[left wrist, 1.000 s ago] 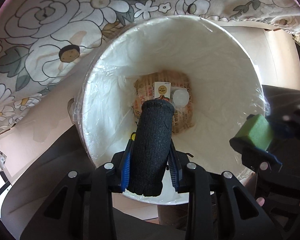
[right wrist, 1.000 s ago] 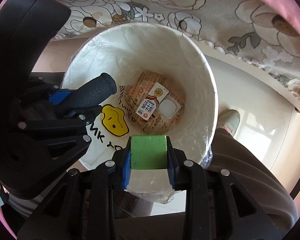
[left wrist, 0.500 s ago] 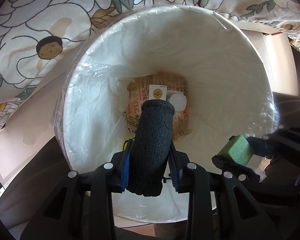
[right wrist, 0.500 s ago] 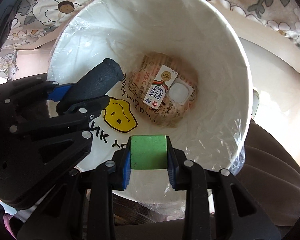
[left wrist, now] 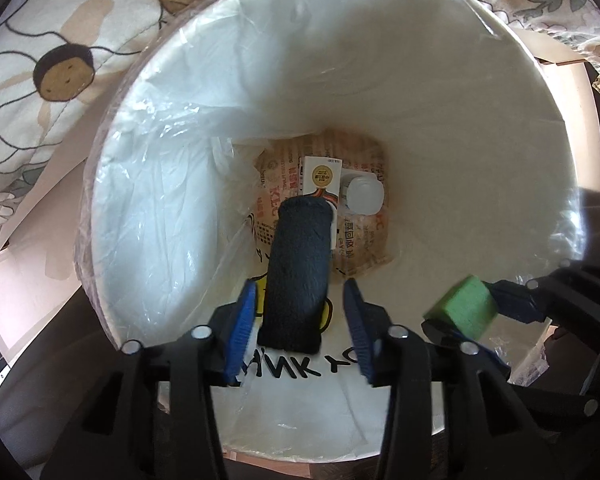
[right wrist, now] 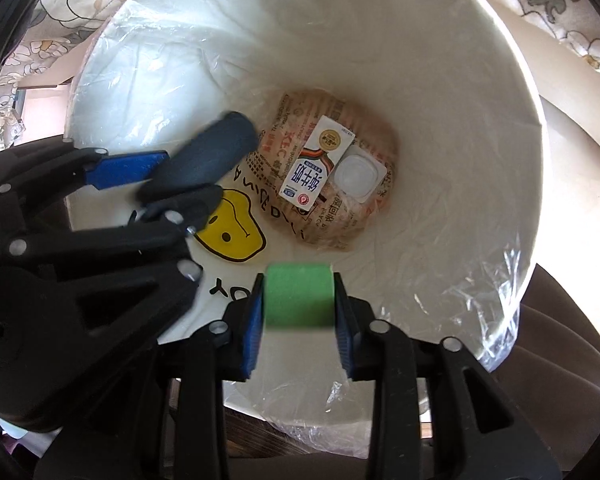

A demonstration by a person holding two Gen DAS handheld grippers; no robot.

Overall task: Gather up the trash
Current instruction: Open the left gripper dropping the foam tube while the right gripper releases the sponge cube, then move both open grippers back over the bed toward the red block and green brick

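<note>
L gripper (left wrist: 300,320) jaws spread, dark foam roll (left wrist: 298,272) loose between, frame centre over bin (left wrist: 380,60). R gripper (right wrist: 298,320) clamps green block (right wrist: 299,294).

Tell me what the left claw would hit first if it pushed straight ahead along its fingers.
Probably the dark foam roll lying loose between its open fingers; beyond that, the milk carton and printed paper bag at the bottom of the lined trash bin. Depth is unclear.

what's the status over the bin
Left claw open, dark roll loose between its fingers. Right claw shut on green block. Both over lined bin; nothing blocking.
</note>
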